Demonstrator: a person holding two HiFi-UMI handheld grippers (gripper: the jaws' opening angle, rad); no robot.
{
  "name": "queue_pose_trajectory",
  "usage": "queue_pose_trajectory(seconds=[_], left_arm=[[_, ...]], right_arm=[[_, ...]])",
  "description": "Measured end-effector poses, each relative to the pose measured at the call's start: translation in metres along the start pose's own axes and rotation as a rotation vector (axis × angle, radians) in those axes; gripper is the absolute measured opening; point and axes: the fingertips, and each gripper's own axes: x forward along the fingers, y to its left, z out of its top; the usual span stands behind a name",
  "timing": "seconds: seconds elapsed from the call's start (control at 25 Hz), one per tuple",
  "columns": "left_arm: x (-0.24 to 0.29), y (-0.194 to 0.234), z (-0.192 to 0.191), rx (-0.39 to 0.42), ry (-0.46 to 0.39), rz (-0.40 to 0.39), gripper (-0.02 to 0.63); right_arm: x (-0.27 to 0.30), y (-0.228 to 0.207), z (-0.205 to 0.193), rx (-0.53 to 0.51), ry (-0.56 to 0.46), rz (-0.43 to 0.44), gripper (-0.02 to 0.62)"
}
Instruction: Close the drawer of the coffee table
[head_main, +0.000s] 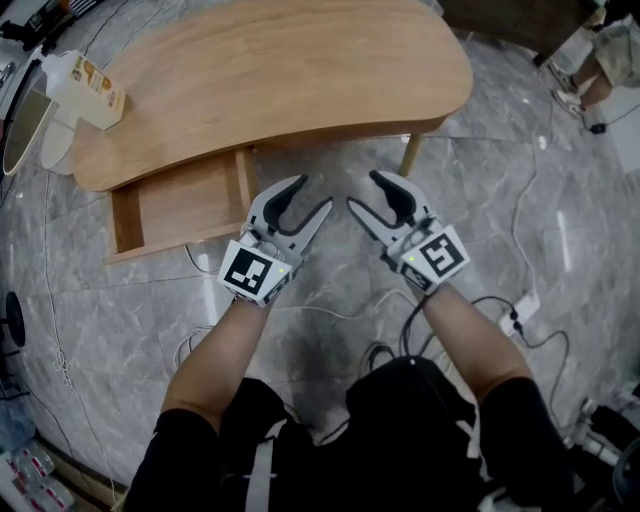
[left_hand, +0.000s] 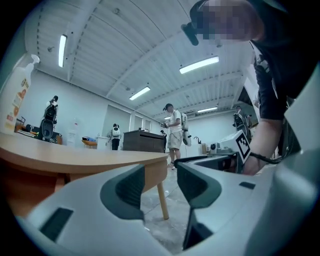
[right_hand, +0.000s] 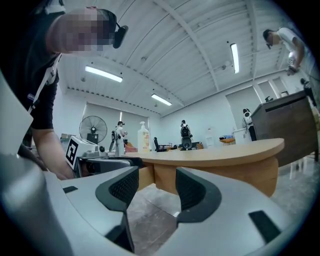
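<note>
The left gripper (head_main: 309, 200) is held level above the grey stone floor (head_main: 330, 290), its jaws spread with nothing between them but floor and air. The right gripper (head_main: 367, 193) hangs just beside it, jaws likewise spread and empty. The two sets of tips lean toward each other without touching. Each gripper's own view confirms the gap: the left gripper view looks between the dark pads toward the table leg (left_hand: 162, 200), and the right gripper view looks toward the underside of the table.

Both point at the near edge of the coffee table (head_main: 280, 70), a curved wooden top. The drawer (head_main: 180, 205) stands pulled out from under that edge, to the left of the left gripper. The outer jaw tip seems close to the drawer's right wall but apart from it, though the steep angle makes this hard to be sure of. A white pump bottle (head_main: 85, 85) lies near the table's left end. Cables (head_main: 520, 320) trail across the floor on the right.
</note>
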Motion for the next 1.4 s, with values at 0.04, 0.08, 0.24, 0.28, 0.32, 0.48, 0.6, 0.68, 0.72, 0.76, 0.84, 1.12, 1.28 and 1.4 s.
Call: queue_pose_trajectory(seconds=[0.04,0.08,0.24,0.28,0.32,0.48,0.6,0.68,0.72,0.76,0.84,1.12,1.28,1.4], left_arm=[[-0.006,-0.004,0.011,-0.005,-0.011,-0.006,0.195],[-0.013,-0.009,0.022,-0.009,-0.018,-0.008,0.193],[-0.042,-0.016,0.055,-0.055,-0.015,0.016,0.193],[-0.051,-0.015,0.062,-0.063,-0.015,0.029,0.193],[-0.06,-0.013,0.07,-0.065,-0.013,0.042,0.193],[-0.096,-0.001,0.099,-0.059,0.001,0.103,0.193],[-0.124,0.009,0.12,-0.075,0.002,0.162,0.193],[-0.142,0.014,0.136,-0.084,0.001,0.194,0.193],[-0.15,0.015,0.145,-0.083,0.0,0.205,0.193],[-0.158,0.017,0.153,-0.081,0.0,0.213,0.193],[-0.172,0.02,0.166,-0.077,0.004,0.224,0.193],[-0.224,0.025,0.197,-0.064,0.027,0.22,0.193],[-0.253,0.037,0.226,-0.049,0.019,0.23,0.193],[-0.271,0.043,0.252,-0.032,0.025,0.224,0.193]], right_arm=[[-0.002,0.009,0.009,-0.001,-0.002,0.008,0.233],[-0.003,0.019,0.021,-0.004,-0.007,0.02,0.233],[-0.003,0.067,0.073,0.022,-0.041,0.064,0.233],[-0.002,0.077,0.083,0.023,-0.047,0.072,0.233],[-0.001,0.087,0.093,0.027,-0.051,0.077,0.233],[0.006,0.122,0.126,0.061,-0.058,0.067,0.233],[0.007,0.135,0.153,0.084,-0.069,0.027,0.233],[0.004,0.14,0.17,0.09,-0.064,0.005,0.233],[0.004,0.143,0.177,0.088,-0.061,-0.004,0.233],[0.004,0.145,0.183,0.084,-0.059,-0.012,0.233],[0.007,0.152,0.194,0.081,-0.052,-0.023,0.233],[0.035,0.211,0.22,0.085,-0.024,0.003,0.233],[0.052,0.24,0.246,0.082,-0.037,0.024,0.233],[0.063,0.26,0.271,0.09,-0.046,0.036,0.233]])
